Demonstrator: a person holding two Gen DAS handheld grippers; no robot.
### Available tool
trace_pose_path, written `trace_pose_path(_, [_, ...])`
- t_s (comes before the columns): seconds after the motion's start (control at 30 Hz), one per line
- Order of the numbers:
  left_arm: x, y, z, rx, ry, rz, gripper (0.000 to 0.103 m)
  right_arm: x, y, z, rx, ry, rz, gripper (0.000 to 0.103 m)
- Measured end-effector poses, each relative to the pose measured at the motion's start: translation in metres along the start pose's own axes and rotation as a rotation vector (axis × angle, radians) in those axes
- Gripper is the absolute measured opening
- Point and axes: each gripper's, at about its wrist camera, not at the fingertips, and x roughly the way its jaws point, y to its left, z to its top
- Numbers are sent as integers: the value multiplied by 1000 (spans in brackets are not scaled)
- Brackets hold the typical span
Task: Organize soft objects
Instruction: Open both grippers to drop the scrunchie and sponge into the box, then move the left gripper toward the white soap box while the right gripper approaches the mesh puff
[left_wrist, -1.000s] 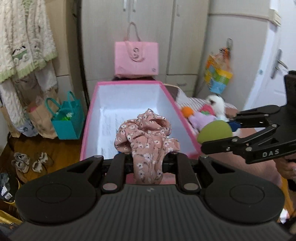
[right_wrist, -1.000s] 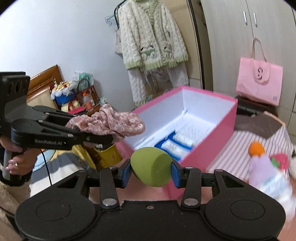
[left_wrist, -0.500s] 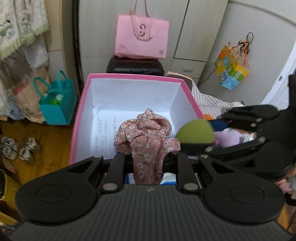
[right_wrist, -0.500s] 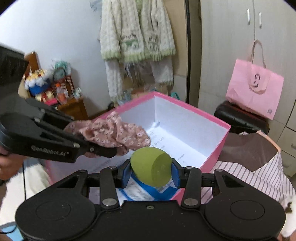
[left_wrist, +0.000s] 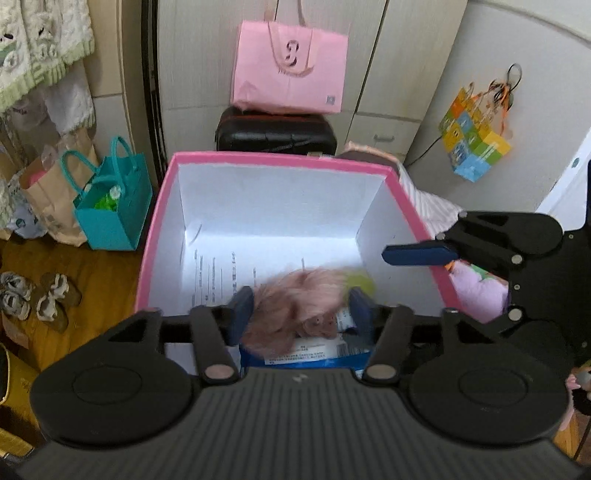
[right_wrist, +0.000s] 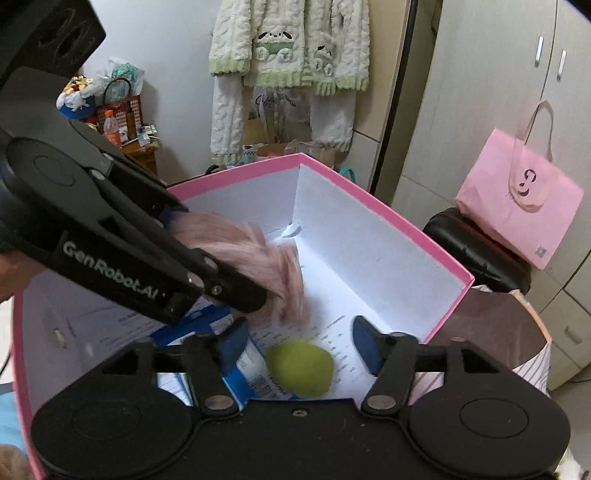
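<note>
Pink box (left_wrist: 155, 236), white inside; green ball (right_wrist: 300, 368).

Left gripper (left_wrist: 301, 312) angled down over the pink box (left_wrist: 273, 159), jaws just opening, blurred pink cloth (left_wrist: 291, 299) loose between them, right gripper (right_wrist: 295, 341) alongside over the same box, jaws just opening, pads clear of the green ball (right_wrist: 300, 368)

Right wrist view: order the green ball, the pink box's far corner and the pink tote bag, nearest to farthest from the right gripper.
1. Green ball, between the open right gripper fingers.
2. Pink box far corner, ahead.
3. Pink tote bag, far right.
</note>
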Motion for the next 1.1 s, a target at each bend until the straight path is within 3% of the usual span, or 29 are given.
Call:
trace_pose_path(0.23, [-44,-15,-10,106,-120,9,77,-37,8,-6,4,-51,-15,76])
trace_pose_path(0.37, [-74,-27,-19,150,-149,-28,78,-59,12,-13,24,-59,-39,77])
trace_pose_path(0.53, [-116,-50,-35,190,-211,-12,78,-89,28,-25,12,-73,-60,77])
trace_pose_path(0.77, [-155,-78,-53,216,-207,-67,81,-138,45,-48,5,-95,-93,78])
trace_pose_path(1.1, [-171,-122,-85,330,-164,-160,85,-204,35,-117,101,-122,-116,85])
